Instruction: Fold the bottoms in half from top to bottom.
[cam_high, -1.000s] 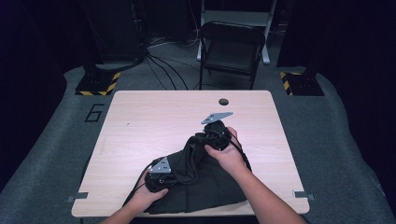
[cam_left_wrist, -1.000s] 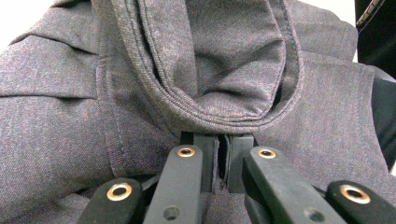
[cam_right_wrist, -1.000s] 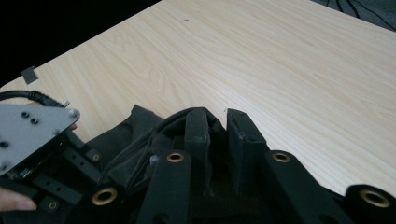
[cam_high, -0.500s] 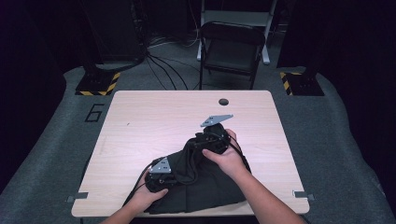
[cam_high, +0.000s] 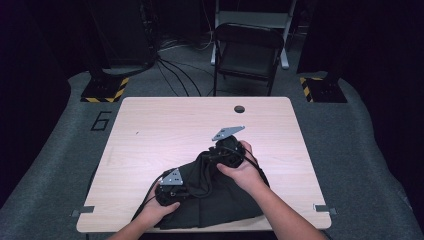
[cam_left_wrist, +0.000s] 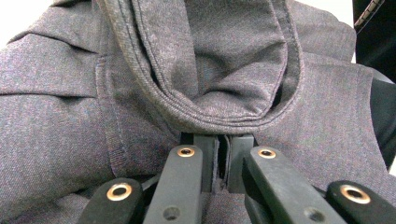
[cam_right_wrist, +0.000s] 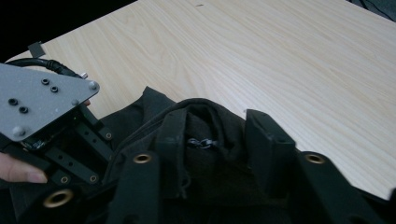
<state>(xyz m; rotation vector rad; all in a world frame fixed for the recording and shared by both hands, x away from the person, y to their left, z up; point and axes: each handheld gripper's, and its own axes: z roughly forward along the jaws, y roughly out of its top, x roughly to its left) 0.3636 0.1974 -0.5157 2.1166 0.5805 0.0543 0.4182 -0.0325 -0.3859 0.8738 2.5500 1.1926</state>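
Two grippers work one dark garment (cam_high: 220, 200), which lies bunched on the wooden table (cam_high: 165, 130) at its near edge, toward the person. Its long axis runs roughly from the table's near left corner toward the middle of the right side, with a gathered peak rising at the far end, nearer the table's middle.

At the garment's near-left end, the left gripper (cam_left_wrist: 223, 161) has its jaws together, clamped on a thin fold of the grey-looking cloth just below a curved, stitched hem. In the high view this gripper (cam_high: 172, 187) sits low on the fabric.

At the peak, the right gripper (cam_right_wrist: 219, 140) has its jaws partly apart; they have just been closing, with a hump of cloth and a small zipper pull (cam_right_wrist: 201, 142) between them. Whether the pads press on it I cannot tell.
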